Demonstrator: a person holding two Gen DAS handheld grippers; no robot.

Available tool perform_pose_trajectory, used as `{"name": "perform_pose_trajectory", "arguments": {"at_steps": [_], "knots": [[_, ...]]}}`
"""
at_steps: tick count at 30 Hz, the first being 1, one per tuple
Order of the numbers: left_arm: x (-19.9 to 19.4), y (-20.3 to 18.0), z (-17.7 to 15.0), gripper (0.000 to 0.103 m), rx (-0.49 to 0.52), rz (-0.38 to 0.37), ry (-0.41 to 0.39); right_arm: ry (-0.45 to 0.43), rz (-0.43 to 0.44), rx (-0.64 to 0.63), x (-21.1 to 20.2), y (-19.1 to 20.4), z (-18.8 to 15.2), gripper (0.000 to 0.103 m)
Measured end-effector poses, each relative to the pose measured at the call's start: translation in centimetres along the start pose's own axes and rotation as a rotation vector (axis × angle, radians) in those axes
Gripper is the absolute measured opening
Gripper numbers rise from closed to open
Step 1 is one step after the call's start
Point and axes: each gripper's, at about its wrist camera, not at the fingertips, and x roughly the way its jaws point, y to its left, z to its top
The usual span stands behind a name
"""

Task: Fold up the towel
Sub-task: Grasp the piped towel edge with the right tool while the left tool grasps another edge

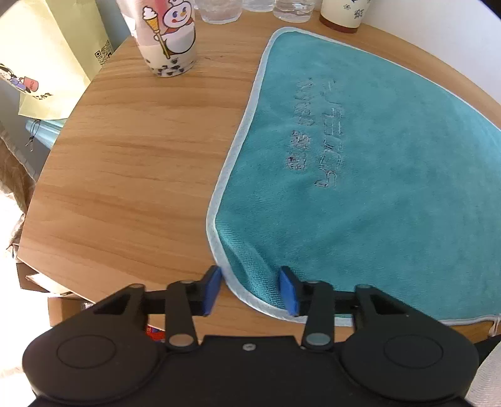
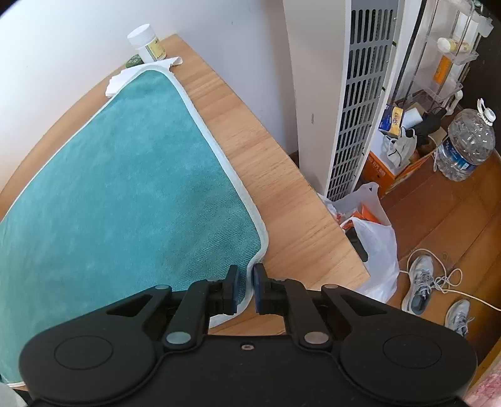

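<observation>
A teal towel (image 1: 360, 175) with a pale hem lies spread flat on the round wooden table (image 1: 131, 175). Embossed lettering runs across its middle. My left gripper (image 1: 250, 291) is open, its blue pads on either side of the towel's near left corner, which bulges up a little between them. In the right wrist view the same towel (image 2: 119, 200) fills the left side. My right gripper (image 2: 246, 289) is shut on the hem at the towel's near right corner, and the pale edge runs up between its dark blue pads.
A cartoon-printed bubble tea cup (image 1: 169, 40), clear glasses (image 1: 219, 12) and a flowered cup (image 1: 343, 14) stand along the table's far edge. A white pill bottle (image 2: 148, 43) and tissue sit by the towel's far corner. Beyond the table's right edge are a white tower appliance (image 2: 360, 94), plastic bags (image 2: 372, 238), a water jug (image 2: 466, 144) and shoes.
</observation>
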Motion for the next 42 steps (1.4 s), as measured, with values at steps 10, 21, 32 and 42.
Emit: {"name": "perform_pose_trajectory", "arguments": {"at_steps": [10,21,32,42], "knots": [[0.7,-0.5,0.1,0.023,-0.017,-0.019,0.005,0.016,0.011,0.032,0.0,-0.3,0.2,0.008],[0.6,1.4,0.1,0.033,-0.121,-0.018,0.007,0.020,0.041,0.085,0.0,-0.9,0.1,0.010],[0.7,0.4,0.5,0.006,-0.098,-0.032,0.001,0.017,0.068,0.143,-0.3,-1.5,0.2,0.002],[0.6,-0.5,0.4,0.006,-0.038,-0.005,0.022,0.016,0.088,0.165,-0.6,-1.7,-0.5,0.002]]}}
